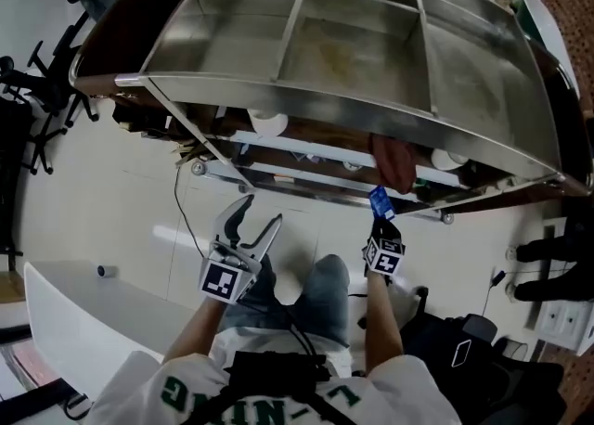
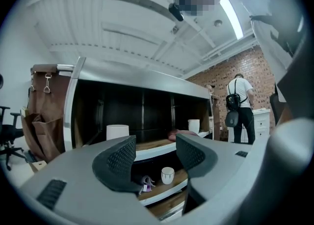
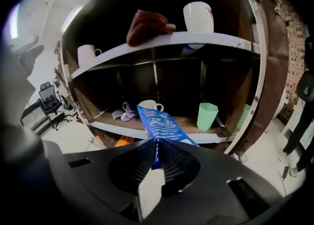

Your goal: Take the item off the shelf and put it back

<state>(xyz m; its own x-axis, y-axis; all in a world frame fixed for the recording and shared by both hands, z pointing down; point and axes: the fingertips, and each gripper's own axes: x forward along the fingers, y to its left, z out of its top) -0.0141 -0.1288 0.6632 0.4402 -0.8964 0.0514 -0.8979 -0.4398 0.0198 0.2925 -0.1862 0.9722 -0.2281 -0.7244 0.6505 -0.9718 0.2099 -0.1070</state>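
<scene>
The right gripper (image 3: pixel 156 146) has its jaws pinched together on the near edge of a blue printed packet (image 3: pixel 160 122). This is the task's item, and it is off the shelf, held out in the air in front of the shelf unit (image 1: pixel 371 103) and pointing toward its lower shelf (image 3: pixel 216 139). Only a narrow strip of the flat, floppy packet sits between the pads, so the grip looks thin. A quick swing or a brush against the shelf's front edge could probably pull it free or twist it sideways.

On the lower shelf, a white mug (image 3: pixel 149 104) stands just behind the packet's far end, with a purple item (image 3: pixel 124 113) to its left and a green cup (image 3: pixel 207 116) to its right. If the packet is pushed in at this spot, its leading corner could nudge the mug or tip the light-looking cup. Aiming for the gap between mug and cup seems safer.

The left gripper (image 2: pixel 156 153) is spread open with nothing between its jaws and faces the shelves level. It stays clear of the packet, so it is unlikely to interfere unless it drifts toward the frame.
</scene>
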